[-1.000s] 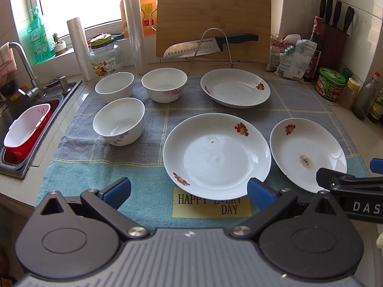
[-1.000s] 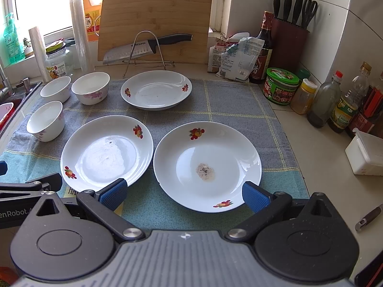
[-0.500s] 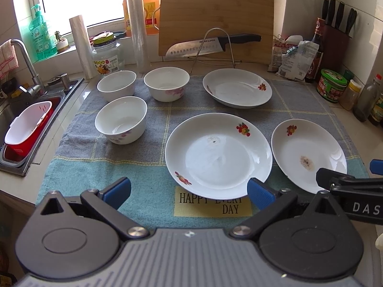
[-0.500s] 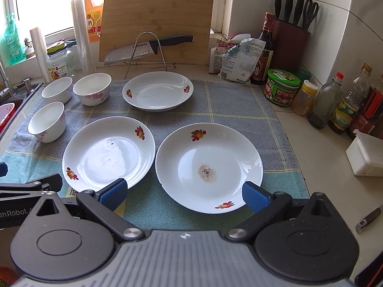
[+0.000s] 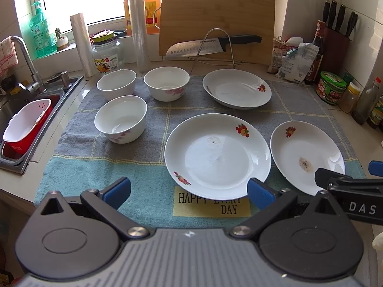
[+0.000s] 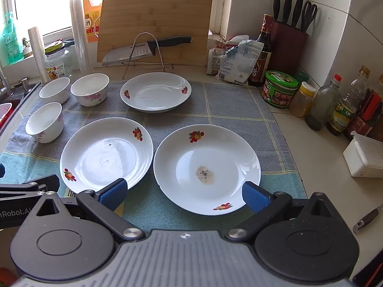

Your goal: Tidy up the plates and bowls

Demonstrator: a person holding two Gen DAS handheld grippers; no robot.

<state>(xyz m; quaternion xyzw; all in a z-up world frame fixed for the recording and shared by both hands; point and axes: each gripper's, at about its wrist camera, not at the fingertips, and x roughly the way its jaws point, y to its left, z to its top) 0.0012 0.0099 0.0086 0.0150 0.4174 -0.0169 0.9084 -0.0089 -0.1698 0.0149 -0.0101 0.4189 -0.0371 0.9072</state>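
Three white flower-print plates lie on a towel: a middle plate (image 5: pixel 217 155), a right plate (image 5: pixel 307 156) with a brown stain, and a far plate (image 5: pixel 237 88). Three white bowls stand at the left: a near bowl (image 5: pixel 121 118), a back-left bowl (image 5: pixel 116 84) and a back-middle bowl (image 5: pixel 166 83). My left gripper (image 5: pixel 189 191) hangs open over the towel's front edge, its right finger by the middle plate's near rim. My right gripper (image 6: pixel 184 192) is open too, straddling the near rim of the stained plate (image 6: pixel 207 168); the middle plate (image 6: pixel 106 154) lies to its left.
A sink (image 5: pixel 16 124) with a red-and-white basket lies left. A cutting board (image 5: pixel 216 21), a knife on a wire rack (image 5: pixel 213 45), jars and bottles (image 6: pixel 320 105) line the back and right. A white box (image 6: pixel 365 157) sits on the right counter.
Both grippers have edged slightly forward and up; the dishes sit a little lower in both views. No dish has moved and both grippers stay open.
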